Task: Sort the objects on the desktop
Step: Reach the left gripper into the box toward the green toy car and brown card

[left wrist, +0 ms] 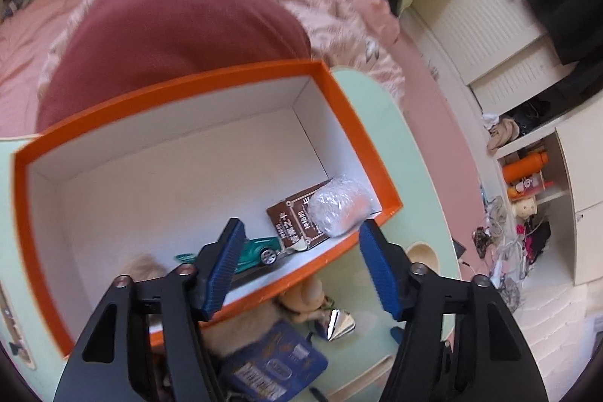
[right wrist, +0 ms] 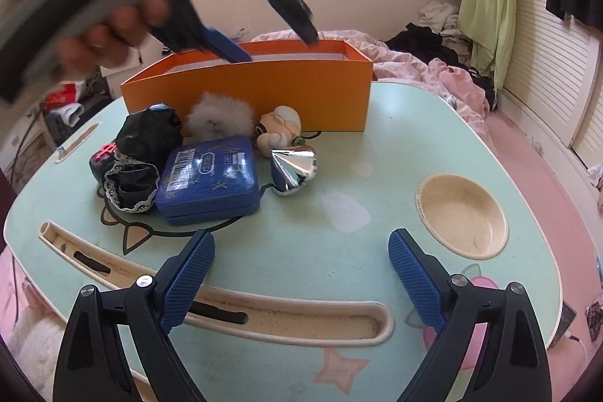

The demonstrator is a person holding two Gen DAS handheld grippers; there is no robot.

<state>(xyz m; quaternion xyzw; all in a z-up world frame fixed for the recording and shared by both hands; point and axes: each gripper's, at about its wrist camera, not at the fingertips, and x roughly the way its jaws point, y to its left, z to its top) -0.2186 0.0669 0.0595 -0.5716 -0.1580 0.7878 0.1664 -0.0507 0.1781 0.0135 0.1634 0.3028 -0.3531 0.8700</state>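
1. The left gripper (left wrist: 305, 262) hovered above the near wall of the orange box (left wrist: 354, 123), its blue fingers (left wrist: 226, 266) spread with nothing between them; no earlier view was on hand to show any travel.

2. Inside the box, against its right end, lay a brown card (left wrist: 297, 221) with a plastic-wrapped bundle (left wrist: 339, 210) resting on it, and a teal toy car (left wrist: 260, 251) just beside the card.

3. Seen from the right wrist, a person's hand (right wrist: 94, 25) gripped the left gripper (right wrist: 271, 36) over the box (right wrist: 264, 93), which stood at the far side of the pale green surface (right wrist: 339, 243).

4. The right gripper (right wrist: 301, 274) hung low over the near edge of the surface, fingers (right wrist: 188, 277) wide apart and empty.

5. Still outside the box, clustered just in front of it, were a blue tin (right wrist: 211, 179), a black lace-trimmed bundle (right wrist: 135, 161) touching the tin's left side, a white fluffy ball (right wrist: 218, 115), a small figurine (right wrist: 282, 130) and a silver foil-wrapped piece (right wrist: 294, 168) beside the tin's right corner.

6. A round recess (right wrist: 463, 213) sat in the surface to the right, well apart from the cluster, and a long groove (right wrist: 301, 319) ran along the near edge.

7. A bed with pink bedding (right wrist: 433, 70) lay beyond the surface.
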